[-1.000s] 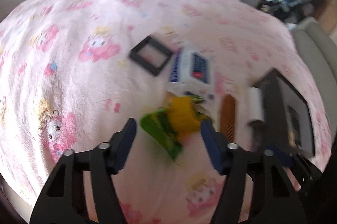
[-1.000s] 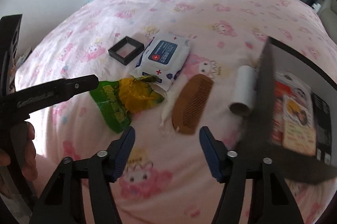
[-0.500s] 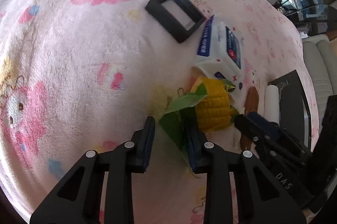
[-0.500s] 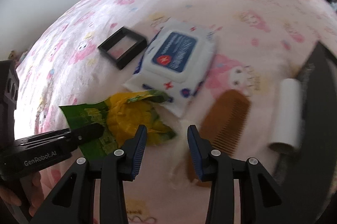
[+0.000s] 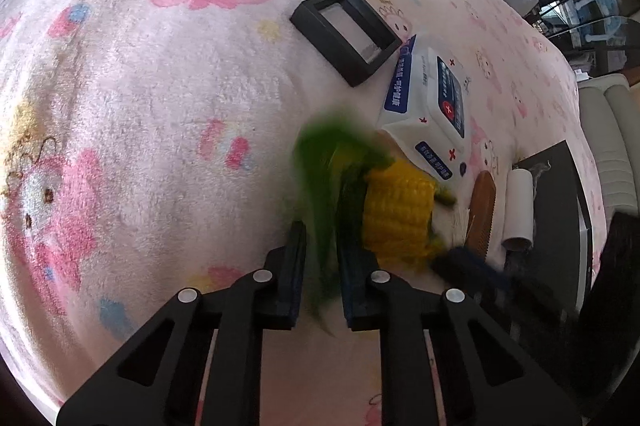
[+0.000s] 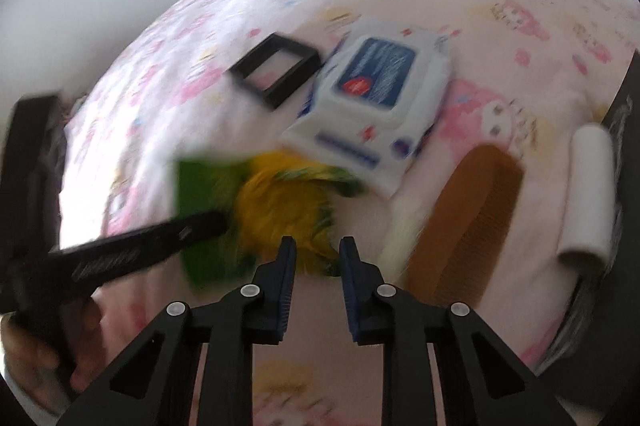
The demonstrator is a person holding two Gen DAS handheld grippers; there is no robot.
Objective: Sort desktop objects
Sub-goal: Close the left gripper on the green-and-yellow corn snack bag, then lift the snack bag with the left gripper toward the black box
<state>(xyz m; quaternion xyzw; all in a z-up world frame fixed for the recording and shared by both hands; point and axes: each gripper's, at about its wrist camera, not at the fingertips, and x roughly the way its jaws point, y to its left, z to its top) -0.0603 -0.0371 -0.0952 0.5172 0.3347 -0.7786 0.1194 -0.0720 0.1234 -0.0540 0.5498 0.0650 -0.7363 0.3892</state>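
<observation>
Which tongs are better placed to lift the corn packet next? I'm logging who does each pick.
Left. The left tongs are already closed on the green wrapper edge of the corn packet. The right tongs sit narrowed just short of its yellow end, apparently gripping nothing.

Bright, soft daylight fills both views, strongest from windows at the far right. The pink cartoon-print fleece blanket (image 5: 140, 106) washes out pale toward the far side. Fisheye bending curves everything toward dark vignetted corners. The left view is sharp except the motion-smeared green and yellow crinkly wrapper (image 5: 332, 186); the right view is blurred throughout.
</observation>
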